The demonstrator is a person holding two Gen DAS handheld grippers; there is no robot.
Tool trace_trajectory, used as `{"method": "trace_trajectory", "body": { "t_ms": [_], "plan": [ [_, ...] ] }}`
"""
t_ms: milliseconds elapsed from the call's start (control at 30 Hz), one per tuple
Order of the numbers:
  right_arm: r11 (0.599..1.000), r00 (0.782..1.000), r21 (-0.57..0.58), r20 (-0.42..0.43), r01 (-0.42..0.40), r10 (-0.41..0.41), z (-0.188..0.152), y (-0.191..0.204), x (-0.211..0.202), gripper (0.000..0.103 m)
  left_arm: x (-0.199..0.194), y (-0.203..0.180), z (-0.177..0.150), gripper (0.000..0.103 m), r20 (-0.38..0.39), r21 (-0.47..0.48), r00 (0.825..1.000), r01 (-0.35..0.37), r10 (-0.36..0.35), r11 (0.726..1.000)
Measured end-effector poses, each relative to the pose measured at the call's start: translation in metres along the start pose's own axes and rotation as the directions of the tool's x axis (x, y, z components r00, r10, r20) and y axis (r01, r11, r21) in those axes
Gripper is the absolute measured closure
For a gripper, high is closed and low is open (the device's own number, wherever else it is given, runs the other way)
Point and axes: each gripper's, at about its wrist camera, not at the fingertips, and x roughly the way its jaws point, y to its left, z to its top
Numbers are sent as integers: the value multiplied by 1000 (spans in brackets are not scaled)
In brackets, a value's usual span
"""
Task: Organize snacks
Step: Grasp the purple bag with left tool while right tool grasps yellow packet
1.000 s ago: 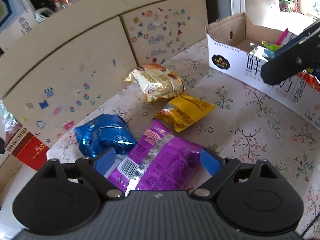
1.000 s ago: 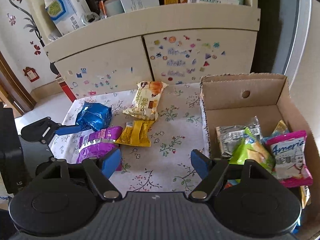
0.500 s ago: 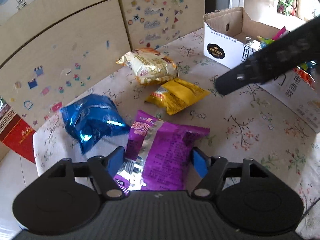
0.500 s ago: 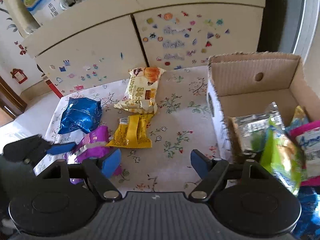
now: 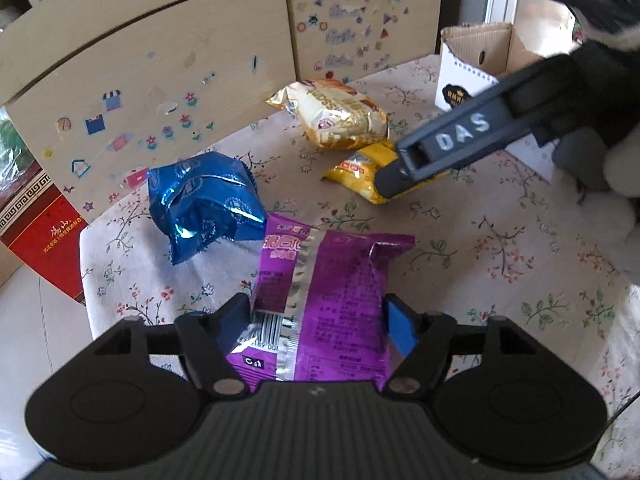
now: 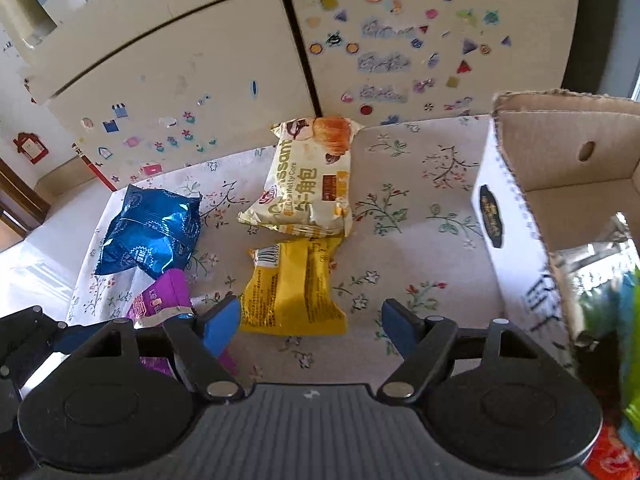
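The purple foil snack packet (image 5: 320, 304) sits between the blue pads of the left claw (image 5: 318, 326), which is clamped on its lower, barcode end; the packet's top edge stands tilted up off the floral-cloth counter (image 5: 480, 248), so it looks lifted or nearly so. Just beside it on the cloth lies the crumpled blue foil snack bag (image 5: 202, 200), apart from the claw. Farther off, the flat yellow snack packet (image 6: 294, 288) lies directly ahead of the right claw (image 6: 312, 322), whose fingers are spread wide and grasp nothing; the packet's near edge lies between the two fingertips, and whether they touch the cloth cannot be told. Touching the yellow packet's far end is the cream croissant packet (image 6: 310, 178), lying lengthwise toward the sticker-covered cabinet (image 6: 200, 60).

At the right stands the open cardboard box (image 6: 516, 208), well apart from the loose packets. Some wrapped snacks are already inside it, seen blurred at the right edge: something silver, something green (image 6: 630, 340).

By these views the sorting is partly done. Four packets are out on the cloth: one is gripped and ready to carry to the box, one appears about to be taken, and the blue bag and croissant packet lie untouched.
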Motion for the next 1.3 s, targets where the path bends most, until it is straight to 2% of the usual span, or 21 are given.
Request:
{"method": "trace_trajectory", "body": {
  "t_ms": [133, 233, 300, 333, 433, 767, 1067, 1300],
  "plan": [
    [1000, 1000, -4, 18, 16, -16, 1, 6, 8, 21, 7, 4, -2, 11, -14, -32, 1000, -25, 24, 999],
    [998, 998, -39, 40, 57, -55, 1, 13, 14, 22, 11, 10, -2, 3, -28, -70, 999, -25, 23, 997],
    [992, 995, -86, 51, 96, -91, -1, 18, 16, 29, 13, 13, -3, 0, -32, -84, 999, -27, 24, 996],
    [987, 992, -114, 57, 116, -110, -2, 21, 16, 35, 14, 15, -3, 0, -35, -98, 999, -17, 14, 995],
    [975, 990, -177, 68, 131, -121, -5, 24, 17, 41, 17, 20, -3, 0, -55, -156, 998, 10, -18, 988],
    [939, 993, -323, 31, 117, -113, -23, 23, 1, 45, 17, 20, -7, 0, -36, -149, 999, 17, -22, 989],
    [956, 989, -266, -37, 125, -140, -47, 8, -25, 46, 17, 10, -2, 0, -38, -102, 999, 27, -31, 994],
    [960, 990, -259, -65, 106, -126, -64, 9, -36, 45, 20, 1, 5, 3, -33, -78, 999, 8, -10, 997]
  ]
}}
